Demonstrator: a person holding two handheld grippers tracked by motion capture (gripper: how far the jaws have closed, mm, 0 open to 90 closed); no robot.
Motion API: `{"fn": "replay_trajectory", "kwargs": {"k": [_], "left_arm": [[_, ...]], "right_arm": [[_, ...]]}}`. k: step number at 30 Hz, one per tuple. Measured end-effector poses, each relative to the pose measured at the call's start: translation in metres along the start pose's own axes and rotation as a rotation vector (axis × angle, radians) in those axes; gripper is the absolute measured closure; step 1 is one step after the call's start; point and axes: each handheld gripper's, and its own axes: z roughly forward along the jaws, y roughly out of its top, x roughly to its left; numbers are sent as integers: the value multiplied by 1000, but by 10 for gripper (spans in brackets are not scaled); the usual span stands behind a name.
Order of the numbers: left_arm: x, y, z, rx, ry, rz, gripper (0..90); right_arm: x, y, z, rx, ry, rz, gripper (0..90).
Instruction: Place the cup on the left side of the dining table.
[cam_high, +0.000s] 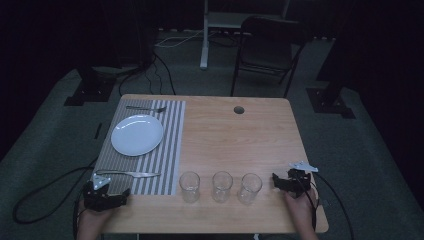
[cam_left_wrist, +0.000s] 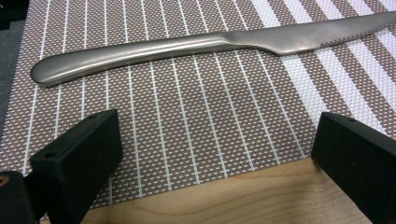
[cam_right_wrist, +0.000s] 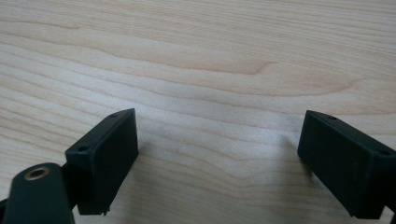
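Nearest the high camera, the wooden table (cam_high: 235, 135) spreads pale and bare across its right half; grey carpet, a dark folding chair (cam_high: 267, 50) and cables lie beyond it. A striped placemat (cam_high: 167, 150) covers the left side, carrying a white plate (cam_high: 137, 135), a fork (cam_high: 146, 108) at its far edge and a knife (cam_high: 129, 173) at its near edge. Three empty glasses (cam_high: 221, 186) stand in a row near the front edge. The left gripper (cam_high: 107, 195) rests just before the knife, jaws wide, nothing between them. The right gripper (cam_high: 292, 181) sits beside the glasses, jaws wide over bare wood.

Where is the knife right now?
In the high view the knife lies on the striped placemat, near the table's front left, between the white plate and the left tool.
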Motion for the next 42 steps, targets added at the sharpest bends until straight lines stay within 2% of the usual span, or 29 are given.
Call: {"fn": "replay_trajectory", "kwargs": {"k": [29,33,38,41,42], "left_arm": [[3,0,-2,9,-16,23,45],[4,-1,-5,-24,-25,19,45],[4,-1,-5,-23,-17,20,45],[3,-1,-7,-31,-50,31,45],[2,-1,-7,-37,-42,35,45]], "right_arm": [[0,0,0,-2,-2,1,121],[0,0,0,-2,-2,1,121],[0,0,0,-2,-2,1,121],[0,0,0,-2,-1,0,121],[0,0,0,-2,-2,1,121]]}}
